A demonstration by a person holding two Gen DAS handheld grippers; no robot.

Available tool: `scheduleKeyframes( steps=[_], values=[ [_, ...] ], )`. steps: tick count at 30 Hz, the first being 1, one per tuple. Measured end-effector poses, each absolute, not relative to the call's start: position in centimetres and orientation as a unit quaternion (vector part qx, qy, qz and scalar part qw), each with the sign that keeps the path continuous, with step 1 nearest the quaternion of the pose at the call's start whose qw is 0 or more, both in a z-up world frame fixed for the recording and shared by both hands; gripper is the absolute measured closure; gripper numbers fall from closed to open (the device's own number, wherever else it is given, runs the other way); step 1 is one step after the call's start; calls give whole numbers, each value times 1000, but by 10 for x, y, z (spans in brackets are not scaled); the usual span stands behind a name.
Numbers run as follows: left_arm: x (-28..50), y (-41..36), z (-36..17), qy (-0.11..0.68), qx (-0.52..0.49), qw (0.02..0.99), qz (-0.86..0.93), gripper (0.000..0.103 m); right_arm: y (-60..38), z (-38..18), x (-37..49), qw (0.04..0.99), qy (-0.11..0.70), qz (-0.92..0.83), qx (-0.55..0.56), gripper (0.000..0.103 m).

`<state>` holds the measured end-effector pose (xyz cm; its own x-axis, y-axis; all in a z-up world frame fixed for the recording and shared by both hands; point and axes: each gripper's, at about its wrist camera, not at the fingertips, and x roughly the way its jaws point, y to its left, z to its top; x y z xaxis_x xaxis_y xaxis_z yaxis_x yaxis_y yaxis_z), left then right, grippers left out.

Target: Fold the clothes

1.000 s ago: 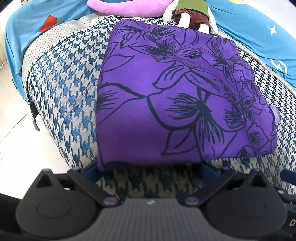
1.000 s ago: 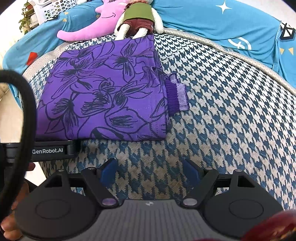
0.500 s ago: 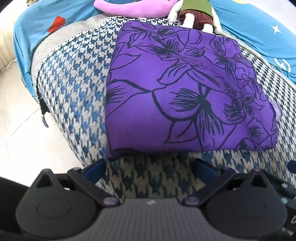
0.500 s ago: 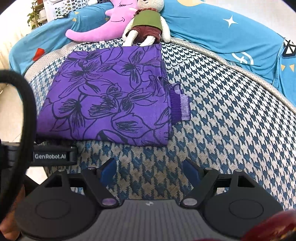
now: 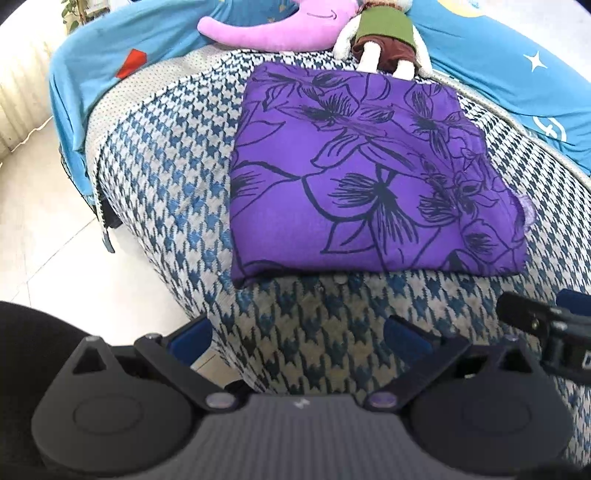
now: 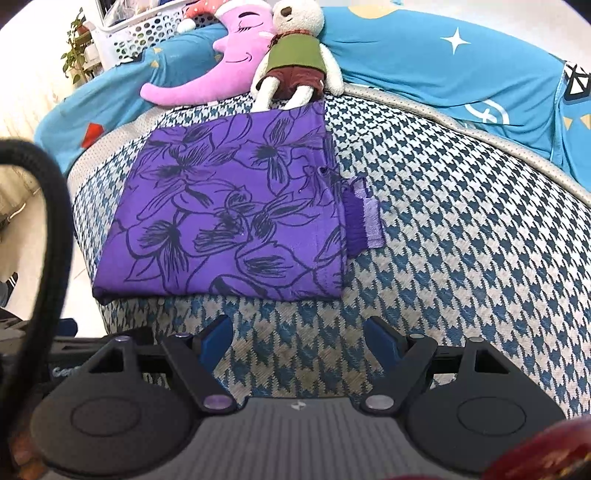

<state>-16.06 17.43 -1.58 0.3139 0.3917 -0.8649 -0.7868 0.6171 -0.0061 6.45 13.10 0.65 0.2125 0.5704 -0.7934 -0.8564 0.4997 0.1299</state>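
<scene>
— What does your left wrist camera show?

— My left gripper (image 5: 297,338) hangs just short of the near edge of the folded purple garment (image 5: 369,177), its blue fingers (image 5: 190,338) spread wide with nothing between them. The garment, printed with black flower outlines, lies flat as a rough rectangle on the blue-and-white houndstooth cover (image 5: 166,192). At its far edge the legs of a plush bunny (image 5: 384,37) touch the cloth, and a pink moon-shaped pillow (image 5: 280,31) lies beside the bunny on the blue bedsheet (image 5: 517,55). Low on the right I see part of my other gripper's black body, close beside me.

— And the right wrist camera?

— My right gripper (image 6: 297,341) also sits clear of the cloth, its blue fingers (image 6: 216,341) apart and gripping nothing, over bare houndstooth just before the garment's (image 6: 229,221) near right corner. From here a lighter ribbed cuff (image 6: 364,221) pokes out from the garment's right side. The bunny (image 6: 295,55) in a green top and brown shorts leans against the pillow (image 6: 221,70), feet at the garment's far edge. A white perforated basket (image 6: 147,29) stands behind them, and a black cable (image 6: 55,240) loops down the left
</scene>
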Motion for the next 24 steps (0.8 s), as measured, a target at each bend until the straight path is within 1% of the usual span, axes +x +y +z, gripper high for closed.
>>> scheduleKeyframes(
  steps=[24],
  values=[
    [-170,143,24,420,-171,790,413,0,122,20,63,767,405,474,-152,24]
  ],
)
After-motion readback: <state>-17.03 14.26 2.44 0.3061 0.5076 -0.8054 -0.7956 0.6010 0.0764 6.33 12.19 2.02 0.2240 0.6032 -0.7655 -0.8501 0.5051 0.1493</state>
